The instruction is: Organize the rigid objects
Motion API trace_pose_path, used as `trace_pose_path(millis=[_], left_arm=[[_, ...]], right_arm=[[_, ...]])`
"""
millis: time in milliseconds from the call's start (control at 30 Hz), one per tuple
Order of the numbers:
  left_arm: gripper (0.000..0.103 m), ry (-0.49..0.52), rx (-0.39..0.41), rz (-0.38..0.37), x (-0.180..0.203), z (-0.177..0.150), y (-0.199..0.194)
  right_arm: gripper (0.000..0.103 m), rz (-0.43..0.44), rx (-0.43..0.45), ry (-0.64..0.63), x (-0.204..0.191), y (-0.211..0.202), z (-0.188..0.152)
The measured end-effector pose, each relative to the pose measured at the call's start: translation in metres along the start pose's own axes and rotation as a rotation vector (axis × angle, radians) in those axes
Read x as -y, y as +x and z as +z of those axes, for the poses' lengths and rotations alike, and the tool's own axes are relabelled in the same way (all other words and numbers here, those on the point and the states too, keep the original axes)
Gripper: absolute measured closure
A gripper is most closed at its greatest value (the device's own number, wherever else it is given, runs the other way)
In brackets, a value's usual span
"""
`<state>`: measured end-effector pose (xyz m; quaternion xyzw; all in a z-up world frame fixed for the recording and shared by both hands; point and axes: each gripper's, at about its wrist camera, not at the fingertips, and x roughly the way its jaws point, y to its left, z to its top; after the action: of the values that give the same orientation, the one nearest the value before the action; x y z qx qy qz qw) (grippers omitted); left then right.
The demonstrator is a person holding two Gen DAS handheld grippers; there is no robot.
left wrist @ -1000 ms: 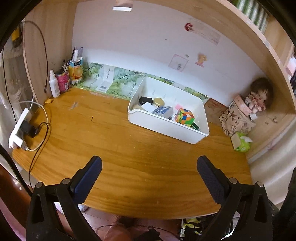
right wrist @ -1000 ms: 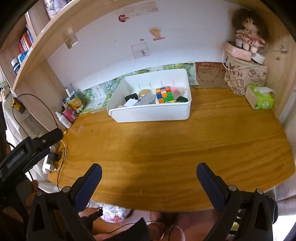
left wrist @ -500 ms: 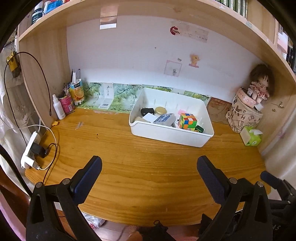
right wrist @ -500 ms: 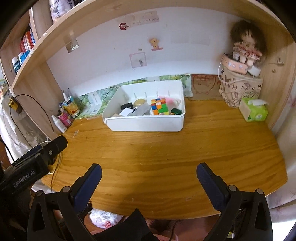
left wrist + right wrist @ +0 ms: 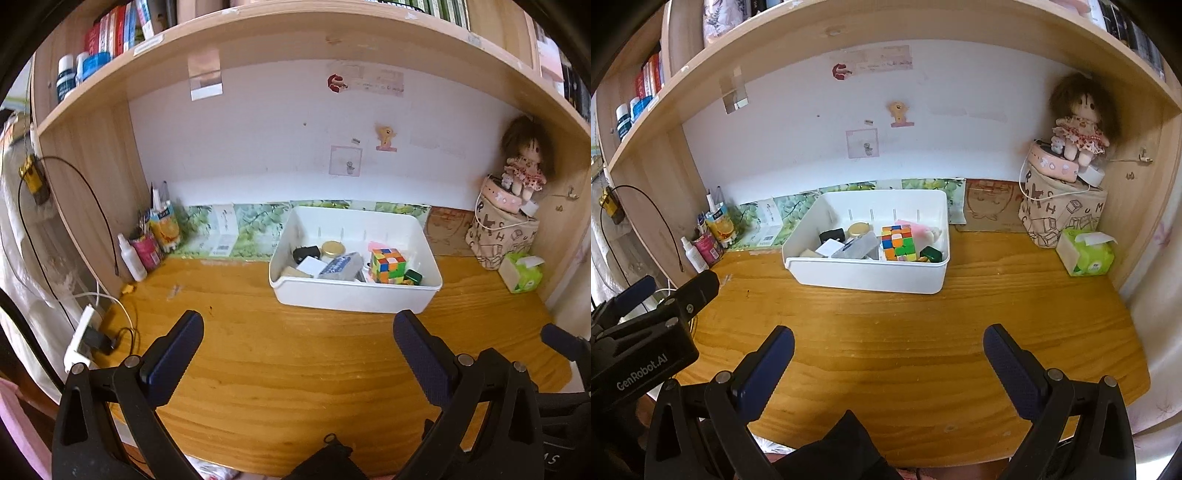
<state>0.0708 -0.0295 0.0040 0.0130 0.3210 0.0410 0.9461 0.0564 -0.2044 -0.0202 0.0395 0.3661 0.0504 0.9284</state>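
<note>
in the left wrist view, our left gripper [image 5: 298,347] has its fingers spread wide with nothing between them, hovering over bare bench [image 5: 295,354]. ahead of the fingers, a little toward the right one, sits the white bin [image 5: 354,297]. it holds the rigid objects: a puzzle cube [image 5: 388,265], a green block [image 5: 413,277] just beside it, a grey box [image 5: 341,266], a white card [image 5: 311,266], a black piece [image 5: 306,253] and a gold lid [image 5: 332,248]. we judge they sit gathered there because the bin is where the sorting ends or begins; we cannot tell which.

in the right wrist view, our right gripper [image 5: 888,350] is equally wide apart and empty, held back near the bench's front edge. the bin lies straight ahead, slightly toward the left finger. the left gripper shows off beyond the left finger. a tissue box [image 5: 1086,252] stands far ahead beyond the right finger.
</note>
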Motion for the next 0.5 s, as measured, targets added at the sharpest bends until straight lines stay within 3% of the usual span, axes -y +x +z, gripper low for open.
trace_pose_path(millis=[500], left_arm=[[0.001,0.025,-0.01,-0.014,0.015,0.011,0.028]], right_arm=[[0.0,-0.021,-0.027,0.032,0.013,0.028,0.013]])
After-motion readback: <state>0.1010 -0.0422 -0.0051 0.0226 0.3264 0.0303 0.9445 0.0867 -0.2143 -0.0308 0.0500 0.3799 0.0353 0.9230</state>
